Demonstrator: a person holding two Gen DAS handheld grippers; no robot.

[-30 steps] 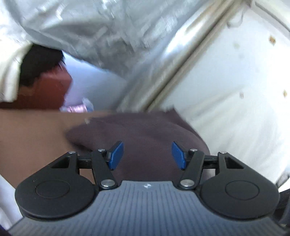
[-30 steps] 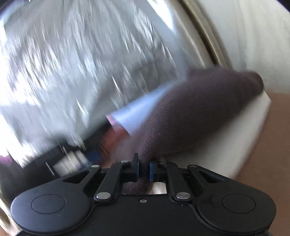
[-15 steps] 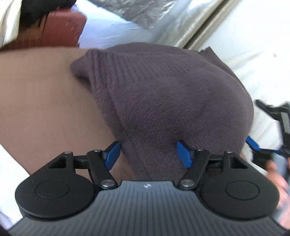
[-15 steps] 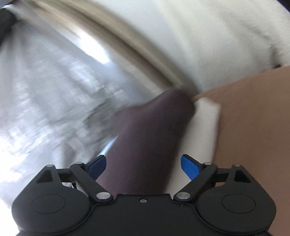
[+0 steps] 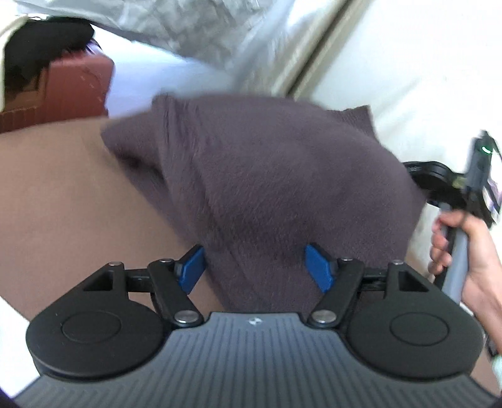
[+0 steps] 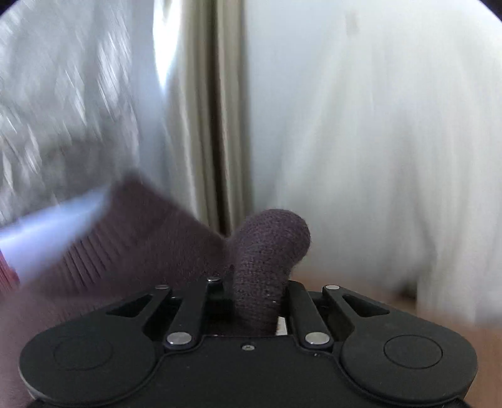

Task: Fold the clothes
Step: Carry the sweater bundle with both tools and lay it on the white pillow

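Observation:
A dark purple-brown knit sweater [image 5: 282, 175] lies bunched on a brown surface [image 5: 62, 204]. My left gripper [image 5: 255, 266] hovers just over its near end. Its blue pads [image 5: 191, 268] stand wide and the jaws are opening, with cloth between them but not pressed. In the right wrist view, my right gripper [image 6: 255, 292] is closing tight on a rolled fold of the sweater [image 6: 269, 248], which sticks up between its fingers. A hand [image 5: 470, 251] holds that gripper at the sweater's right side; its fingertips are hidden behind the cloth there.
A red-brown box [image 5: 75, 84] with a black item [image 5: 40, 40] on it stands at the back left. A crinkled silver sheet [image 5: 188, 28] hangs behind. White fabric [image 5: 423, 78] fills the right side, and a beige vertical strip [image 6: 216, 110] runs up the background.
The left gripper came down close over the sweater and its jaws widened. The right gripper let go, opened wide, then closed again on a fold of the sweater.

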